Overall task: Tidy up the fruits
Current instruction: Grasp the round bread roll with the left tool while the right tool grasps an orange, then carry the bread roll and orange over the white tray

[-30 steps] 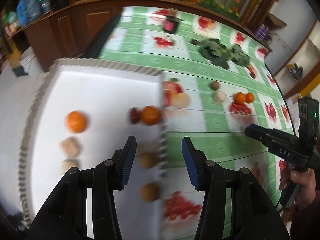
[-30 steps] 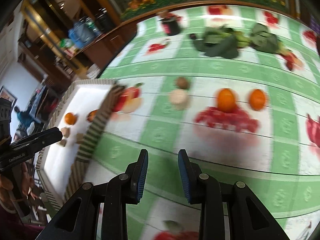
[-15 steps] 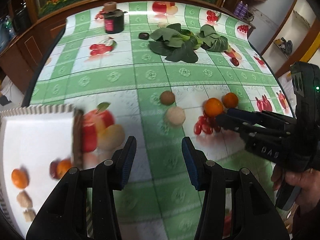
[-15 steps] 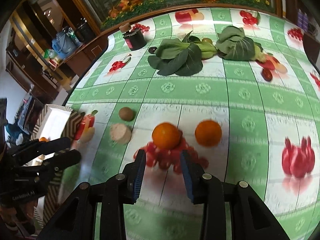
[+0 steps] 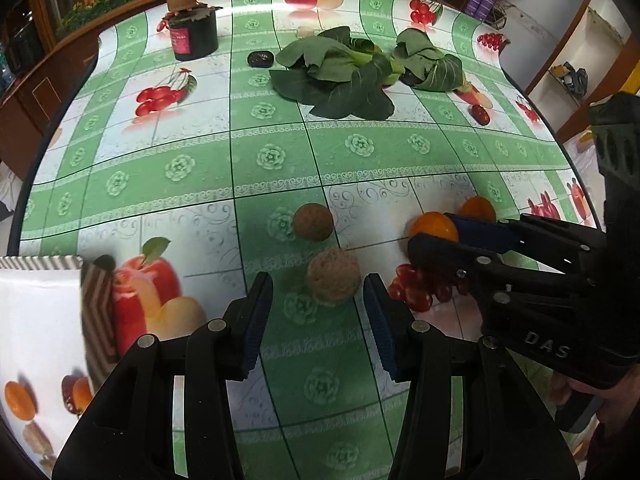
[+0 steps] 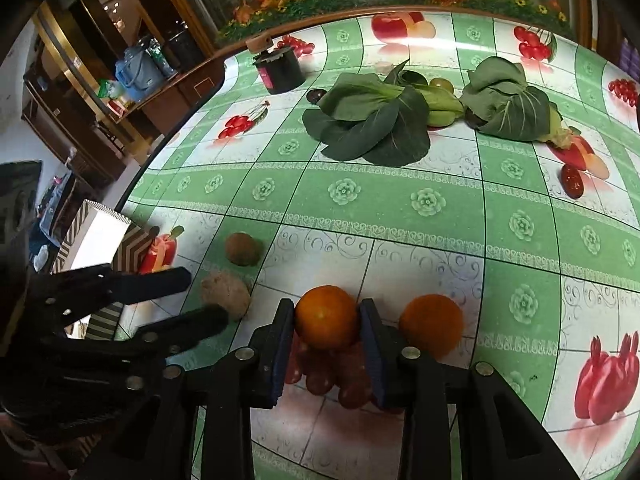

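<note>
The orange (image 6: pixel 326 316) sits between the fingers of my right hand-held gripper (image 6: pixel 326 344), whose blue pads press against its two sides; it rests on the surface (image 6: pixel 400 208) over a printed bunch of red fruit. A second orange (image 6: pixel 431 326) lies just to its right, apart from the gripper. To the left, a pale rough fruit (image 5: pixel 333 279) lies at the mouth of my left hand-held gripper (image 5: pixel 318 320), whose fingers stand wide apart with the fruit just beyond their tips, not touching them. A brown round fruit (image 5: pixel 313 222) sits just beyond that, farther off. At the near left edge a white tray (image 5: pixel 44 320) with a zigzag rim holds an orange fruit (image 5: pixel 18 400), a dark red one beside another orange one, and some pale pieces lower down, too blurred to name. On the far side lie two heads of leafy greens (image 6: pixel 372 120), with a dark date-like fruit (image 6: pixel 571 181) near them to the right and another dark one (image 5: pixel 260 58) to their left. A dark jar (image 6: pixel 280 70) with a pink label stands at the far left.
</note>
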A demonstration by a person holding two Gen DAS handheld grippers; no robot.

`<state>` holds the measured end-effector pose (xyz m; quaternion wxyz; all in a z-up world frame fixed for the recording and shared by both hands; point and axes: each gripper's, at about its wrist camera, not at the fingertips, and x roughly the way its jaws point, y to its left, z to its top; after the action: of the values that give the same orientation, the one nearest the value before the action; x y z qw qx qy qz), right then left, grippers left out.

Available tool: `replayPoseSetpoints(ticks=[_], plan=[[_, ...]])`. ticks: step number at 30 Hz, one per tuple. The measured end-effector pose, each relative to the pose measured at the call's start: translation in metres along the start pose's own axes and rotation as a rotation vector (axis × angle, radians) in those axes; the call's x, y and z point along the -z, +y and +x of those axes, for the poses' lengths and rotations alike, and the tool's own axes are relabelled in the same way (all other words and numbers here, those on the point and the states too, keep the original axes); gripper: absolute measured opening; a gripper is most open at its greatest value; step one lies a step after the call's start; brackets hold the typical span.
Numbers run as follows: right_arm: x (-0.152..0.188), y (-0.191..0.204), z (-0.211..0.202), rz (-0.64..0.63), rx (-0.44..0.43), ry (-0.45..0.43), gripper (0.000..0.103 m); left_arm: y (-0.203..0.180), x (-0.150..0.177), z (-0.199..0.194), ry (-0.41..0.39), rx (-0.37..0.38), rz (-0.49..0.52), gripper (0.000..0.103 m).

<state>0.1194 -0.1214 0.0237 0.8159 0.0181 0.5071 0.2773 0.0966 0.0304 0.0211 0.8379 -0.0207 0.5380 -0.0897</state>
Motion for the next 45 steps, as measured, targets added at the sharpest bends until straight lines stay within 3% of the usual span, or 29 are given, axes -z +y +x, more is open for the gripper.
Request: replayPoseSetpoints(ticks=[3,5,10,21,32,45], plan=[[0.001,-0.001,-0.001,0.008,-0.010,0.001,0.031,0.002,0.000,0.005,-0.002,0.007,-0.007,0.046],[0.002,-0.002,-0.003,0.021,-0.024,0.000,0.031,0.002,0.001,0.004,-0.021,0.001,0.010,0.029],[0.009,0.001,-0.012,0.046,-0.063,-0.006,0.031,0.006,0.006,0.001,-0.018,-0.003,0.008,0.029],[0.030,0.035,-0.032,0.035,-0.122,0.001,0.031,0.032,0.045,-0.057,-0.047,-0.059,-0.064,0.029],[0.046,0.105,-0.035,-0.085,-0.172,0.027,0.031,0.079,0.100,-0.107,-0.072,-0.164,-0.135,0.029],[0.051,0.198,-0.021,-0.232,-0.252,0.052,0.031,0.149,0.158,-0.159,-0.094,-0.231,-0.270,0.029]])
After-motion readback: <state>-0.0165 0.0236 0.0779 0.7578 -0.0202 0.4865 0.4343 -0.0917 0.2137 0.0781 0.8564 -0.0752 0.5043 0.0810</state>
